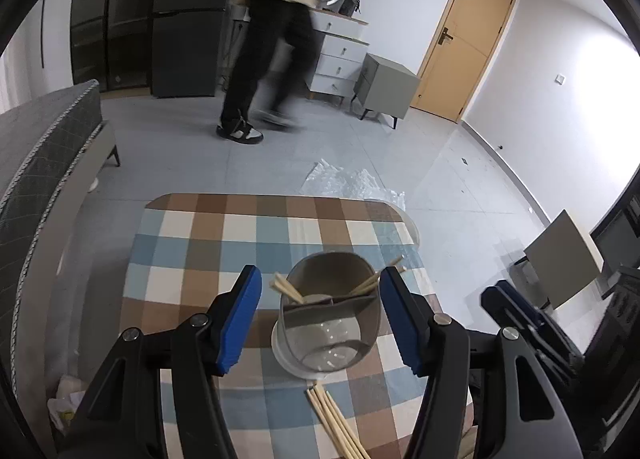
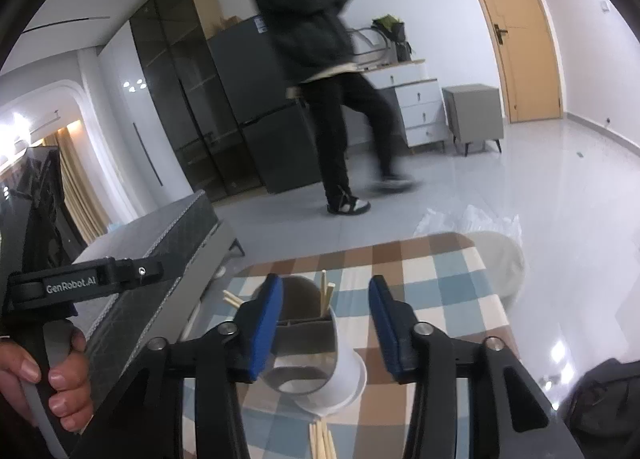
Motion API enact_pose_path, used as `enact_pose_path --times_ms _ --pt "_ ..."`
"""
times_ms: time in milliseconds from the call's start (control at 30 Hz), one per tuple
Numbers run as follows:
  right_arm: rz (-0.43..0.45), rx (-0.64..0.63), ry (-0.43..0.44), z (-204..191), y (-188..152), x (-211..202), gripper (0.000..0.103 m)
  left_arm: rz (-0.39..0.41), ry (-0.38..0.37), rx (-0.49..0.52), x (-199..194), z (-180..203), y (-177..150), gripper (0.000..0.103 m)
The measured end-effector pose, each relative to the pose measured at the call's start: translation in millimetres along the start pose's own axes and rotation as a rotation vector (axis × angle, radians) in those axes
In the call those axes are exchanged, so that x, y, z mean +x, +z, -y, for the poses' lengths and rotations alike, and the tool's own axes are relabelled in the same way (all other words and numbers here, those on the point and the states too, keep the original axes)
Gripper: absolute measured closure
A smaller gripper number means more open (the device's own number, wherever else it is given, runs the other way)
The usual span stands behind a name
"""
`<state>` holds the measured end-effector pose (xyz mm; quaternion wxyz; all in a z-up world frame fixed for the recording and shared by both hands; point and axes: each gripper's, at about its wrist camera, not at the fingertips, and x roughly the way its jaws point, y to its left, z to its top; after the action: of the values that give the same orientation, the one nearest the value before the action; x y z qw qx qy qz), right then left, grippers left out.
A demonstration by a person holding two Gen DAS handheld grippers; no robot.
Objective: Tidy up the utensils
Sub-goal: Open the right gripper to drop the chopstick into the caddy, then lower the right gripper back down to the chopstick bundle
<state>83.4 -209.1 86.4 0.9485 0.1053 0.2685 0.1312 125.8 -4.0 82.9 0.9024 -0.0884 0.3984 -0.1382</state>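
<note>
**Both grippers open around the holder, chopsticks split between it and the table**

Your holder (image 1: 326, 311) stands on the checked table (image 1: 192, 243), toward its right half. It is a grey cup with a clear front wall, and a divider runs across it, making a back compartment and a front one. The back compartment holds two small groups of chopsticks: one group (image 1: 286, 291) leans out over the left rim, its tips pointing up and left; the other (image 1: 376, 281) leans over the right rim, tips pointing up and right. The front compartment shows only its clear bottom.

More chopsticks (image 1: 336, 423) lie flat on the table just in front of the holder, bundled side by side. Their long axis runs from the holder's base back toward you and slightly right, the near ends cut off by the frame edge.

Your left gripper (image 1: 320, 319) has its jaws about half open, one blue pad on each side of the holder, clear of its walls; it holds nothing. Your right gripper (image 2: 326, 329) is likewise parted about halfway, with the holder (image 2: 312, 343) between its pads, and grips nothing. From the right wrist view the left pad overlaps the holder's wall, so you cannot tell whether it touches.

Your left hand (image 2: 44, 375) shows at the left edge of that view, wrapped around the other handle.
</note>
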Motion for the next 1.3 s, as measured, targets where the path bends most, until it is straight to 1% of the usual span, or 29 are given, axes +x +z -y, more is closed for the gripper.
enact_pose_path --times_ms 67,133,167,300,367,400,467,533,633,700,833,900,1100,1300 --pt "0.011 -0.003 0.000 -2.3 -1.9 -9.8 0.050 0.015 0.017 0.001 -6.0 0.3 -4.9 0.043" --pt "0.017 -0.003 0.005 -4.4 -4.1 -18.3 0.047 0.035 0.032 -0.004 -14.6 0.6 -11.1 0.035" --pt "0.019 -0.004 0.005 -4.6 -5.3 -20.4 0.044 0.041 0.034 -0.005 -16.2 0.1 -13.7 0.034" --pt "0.034 -0.015 0.004 -8.1 -12.7 -33.3 0.036 0.067 0.054 0.004 -29.1 2.4 -23.9 0.033" --pt "0.037 -0.020 0.001 -10.1 -16.3 -37.7 0.032 0.080 0.068 0.013 -34.1 4.1 -29.3 0.029" --pt "0.038 -0.024 0.001 -10.6 -19.0 -40.1 0.031 0.088 0.077 0.016 -36.9 4.5 -32.7 0.025" --pt "0.039 -0.026 -0.004 -10.4 -23.8 -42.4 0.024 0.104 0.088 0.015 -40.7 3.9 -38.0 0.024" --pt "0.040 -0.026 -0.009 -10.4 -30.3 -46.3 0.021 0.113 0.092 0.022 -43.8 4.1 -44.7 0.023" --pt "0.032 -0.020 -0.008 -9.3 -42.7 -50.9 0.020 0.127 0.111 0.037 -46.4 4.9 -54.3 0.023" --pt "0.023 -0.021 -0.014 -10.2 -49.3 -50.7 0.017 0.137 0.121 0.043 -47.3 4.9 -61.0 0.022" --pt "0.004 -0.032 -0.025 -13.2 -63.2 -49.3 0.011 0.145 0.132 0.046 -45.1 2.9 -75.1 0.017" --pt "-0.014 -0.041 -0.031 -14.0 -72.1 -46.0 0.011 0.145 0.136 0.043 -45.1 1.3 -84.1 0.017" --pt "-0.073 -0.058 -0.045 -13.2 -93.0 -34.3 0.009 0.116 0.144 0.018 -31.5 -6.2 -106.2 0.017" --pt "-0.131 -0.063 -0.067 -5.7 -111.0 -21.5 0.009 0.070 0.168 0.001 -8.0 -14.0 -125.1 0.017"
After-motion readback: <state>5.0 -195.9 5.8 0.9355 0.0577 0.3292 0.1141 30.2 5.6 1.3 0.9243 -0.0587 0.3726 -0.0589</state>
